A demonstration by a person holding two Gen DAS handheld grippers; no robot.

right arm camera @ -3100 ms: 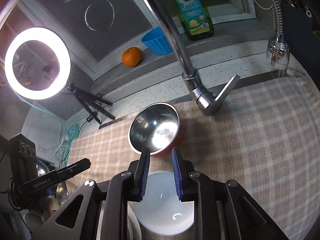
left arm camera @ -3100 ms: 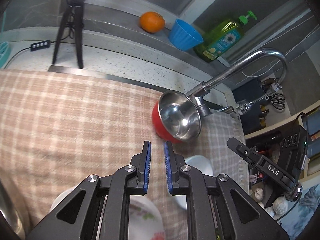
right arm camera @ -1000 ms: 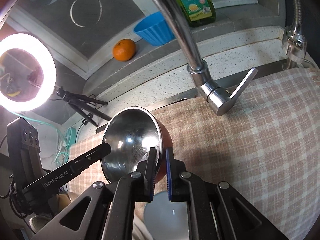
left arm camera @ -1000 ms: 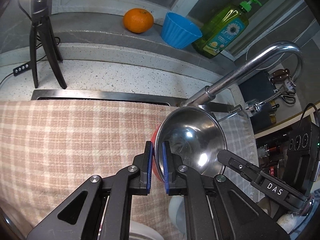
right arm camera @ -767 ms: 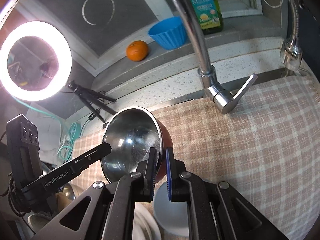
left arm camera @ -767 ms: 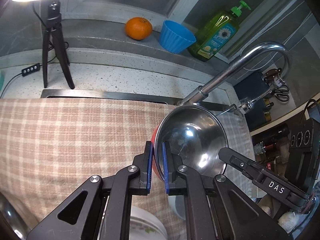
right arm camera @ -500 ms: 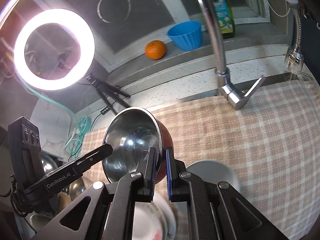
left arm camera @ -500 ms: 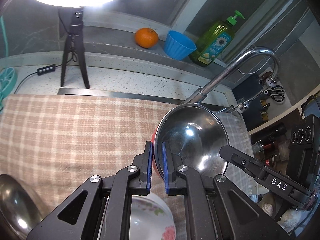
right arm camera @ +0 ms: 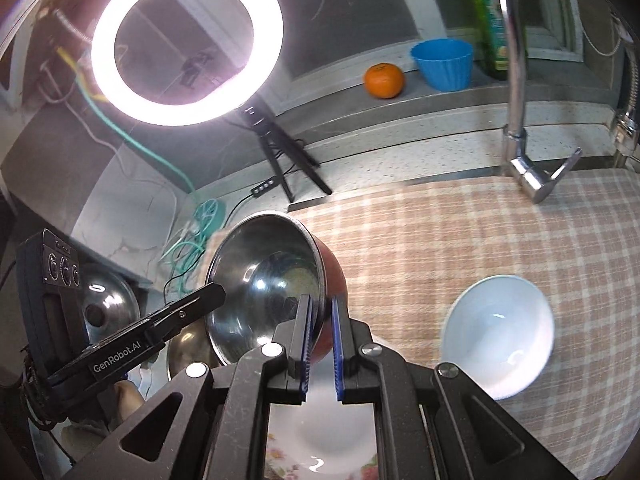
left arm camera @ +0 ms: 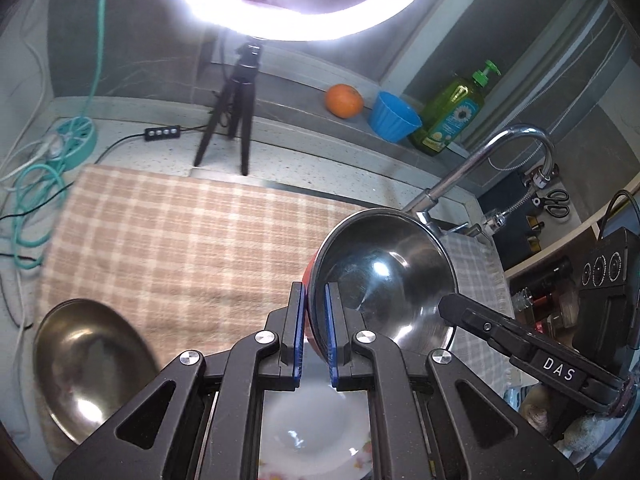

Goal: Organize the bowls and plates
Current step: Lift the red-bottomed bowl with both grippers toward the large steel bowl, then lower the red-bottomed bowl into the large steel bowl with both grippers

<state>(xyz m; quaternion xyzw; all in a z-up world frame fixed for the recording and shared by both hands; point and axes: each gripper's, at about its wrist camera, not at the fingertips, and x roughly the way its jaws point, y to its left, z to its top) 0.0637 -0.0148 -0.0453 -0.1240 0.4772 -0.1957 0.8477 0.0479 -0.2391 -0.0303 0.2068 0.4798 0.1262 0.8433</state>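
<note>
A steel bowl with a red outside hangs in the air above the checked cloth. My left gripper is shut on its left rim and my right gripper is shut on its opposite rim. Below the bowl, between the gripper arms, lies a white flowered plate. A plain white bowl sits on the cloth to the right. A steel plate lies at the cloth's left end.
The curved tap rises behind the cloth on the right. On the back ledge stand an orange, a blue cup and a green soap bottle. A ring light on a tripod and cables stand at the back left.
Both grippers have drawn back and up with the steel bowl held between them. The steel plate, the flowered plate and the white bowl have come into view.
</note>
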